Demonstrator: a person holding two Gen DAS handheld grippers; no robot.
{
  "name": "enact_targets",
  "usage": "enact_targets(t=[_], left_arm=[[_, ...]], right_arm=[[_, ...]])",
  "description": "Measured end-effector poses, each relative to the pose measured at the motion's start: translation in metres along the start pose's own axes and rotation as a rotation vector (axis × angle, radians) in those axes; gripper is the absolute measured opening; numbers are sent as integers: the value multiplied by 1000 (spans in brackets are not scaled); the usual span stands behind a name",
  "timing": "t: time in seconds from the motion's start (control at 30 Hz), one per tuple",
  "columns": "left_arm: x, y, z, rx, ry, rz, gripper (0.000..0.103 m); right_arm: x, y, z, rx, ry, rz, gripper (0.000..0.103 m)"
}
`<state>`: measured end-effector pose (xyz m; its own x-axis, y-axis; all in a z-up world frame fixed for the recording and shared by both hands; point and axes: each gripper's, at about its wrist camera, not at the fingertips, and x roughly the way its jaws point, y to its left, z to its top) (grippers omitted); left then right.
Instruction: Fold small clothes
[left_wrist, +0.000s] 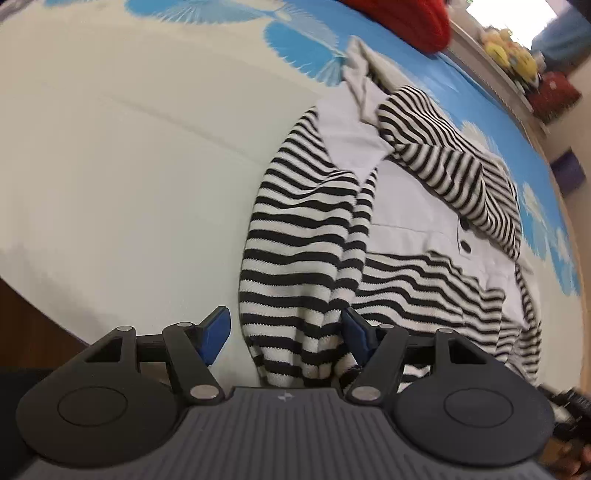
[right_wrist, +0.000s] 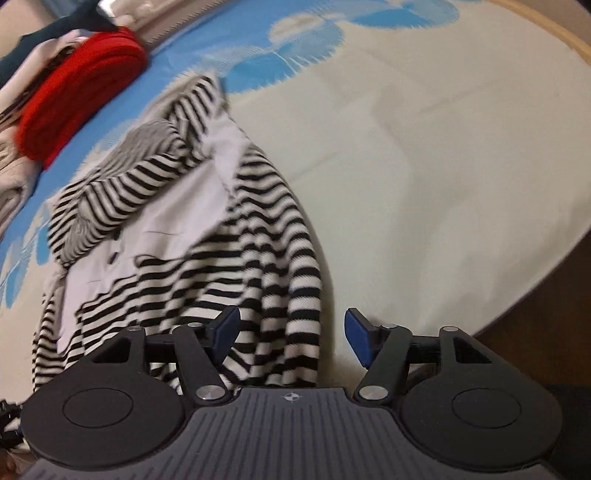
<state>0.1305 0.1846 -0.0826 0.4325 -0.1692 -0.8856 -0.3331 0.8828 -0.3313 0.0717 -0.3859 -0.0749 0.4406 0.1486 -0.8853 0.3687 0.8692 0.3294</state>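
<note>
Striped knit, black on cream, with pale grey shirt-like panels: one small garment (left_wrist: 388, 229) lies rumpled on the cream and blue printed cover (left_wrist: 129, 166), hem edge toward both cameras.

Left to right, left wrist view: bare cover, then the left gripper (left_wrist: 286, 336), jaws wide, pads not pressing. The garment's near hem sits between them, close against the right-hand pad. Beyond lie a loose striped sleeve and a small button on the grey panel. A red folded item (left_wrist: 406, 18) lies at the far edge of the cover.

Right wrist view: red item (right_wrist: 77, 88) far left, garment (right_wrist: 221, 236) centre-left, bare cover to the right. Right gripper (right_wrist: 291, 338), jaws also wide, empty; the hem's outer edge lies between them, nearer the left pad.

Handling, as judged: light, soft, floppy, likely to stretch and sag; the knit should grip well. Best hold looks like the two hem corners, pinching both layers, clear of the button.
</note>
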Motion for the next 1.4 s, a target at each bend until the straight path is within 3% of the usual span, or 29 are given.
enact_targets(t=[0.17, 0.4, 0.43, 0.5, 0.57, 0.8, 0.87, 1.0, 1.07, 1.1, 1.2, 1.4], left_arm=[[10, 2, -2, -51, 25, -15, 71], [21, -13, -10, 22, 21, 20, 67], [20, -13, -10, 31, 18, 23, 63], [20, -13, -11, 44, 20, 7, 14], [13, -13, -11, 45, 5, -25, 10], [-31, -10, -12, 43, -103, -108, 9], [-29, -7, -14, 37, -71, -110, 9], [-6, -3, -16, 14, 38, -76, 16], [-1, 0, -12, -12, 49, -66, 23], [0, 1, -10, -24, 50, -60, 30], [3, 3, -7, -33, 52, -43, 38], [10, 2, -11, -13, 77, -11, 42]], right_arm=[[20, 4, -3, 24, 59, -3, 65], [27, 19, -15, -74, 66, -35, 66], [26, 19, -16, -78, 64, -36, 61], [24, 18, -17, -79, 63, -16, 42], [20, 17, -16, -72, 52, 16, 12], [-33, 8, -10, -8, -111, 110, 8], [-37, 0, -9, 14, -93, 104, 8], [-15, -8, -13, 33, 29, 19, 9], [0, -8, -11, 31, 75, 2, 17], [3, -6, -11, 26, 83, -6, 21], [8, 0, -10, -1, 79, -35, 26], [15, 6, -14, -30, 101, -61, 32]])
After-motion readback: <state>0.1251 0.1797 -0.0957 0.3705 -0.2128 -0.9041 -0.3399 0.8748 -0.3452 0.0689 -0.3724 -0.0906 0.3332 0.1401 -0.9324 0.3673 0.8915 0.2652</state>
